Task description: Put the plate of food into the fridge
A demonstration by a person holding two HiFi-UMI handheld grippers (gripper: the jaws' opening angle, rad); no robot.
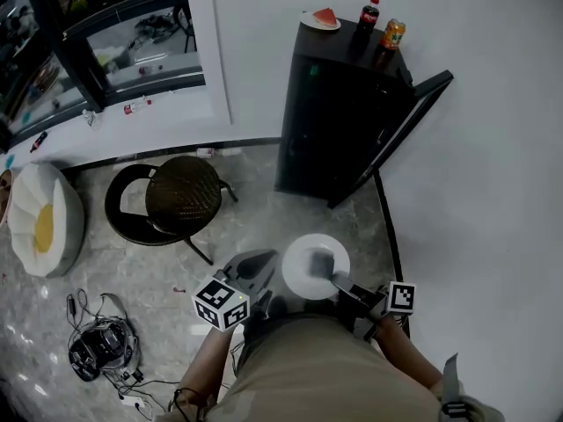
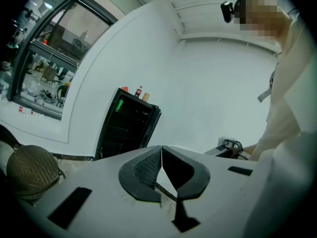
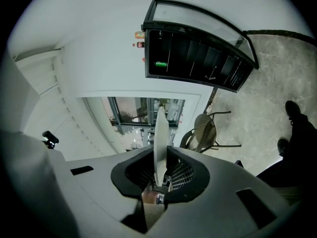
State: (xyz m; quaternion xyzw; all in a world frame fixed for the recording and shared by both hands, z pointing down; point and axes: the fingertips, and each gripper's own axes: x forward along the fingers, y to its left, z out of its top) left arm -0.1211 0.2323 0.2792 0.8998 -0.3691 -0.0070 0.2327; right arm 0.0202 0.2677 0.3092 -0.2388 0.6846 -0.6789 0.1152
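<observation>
Plate (image 1: 301,271), white with a blurred patch, possibly food, clamped edgewise in right gripper (image 3: 159,177); left gripper (image 2: 162,157) closed on nothing; fridge (image 1: 339,121) stands open.

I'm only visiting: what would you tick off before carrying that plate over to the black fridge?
1. Right gripper shut on the rim of the plate: ok.
2. Plate held about level, judging from the head view: ok.
3. Food sitting securely on the plate: cannot tell, it shows only as a grey blur.
4. Fridge door open: ok.
5. Free shelf inside the fridge: cannot tell, the inside is dark.
6. Left gripper shut and empty, free to help: ok.
7. Chair stands left of the way to the fridge: ok.
</observation>
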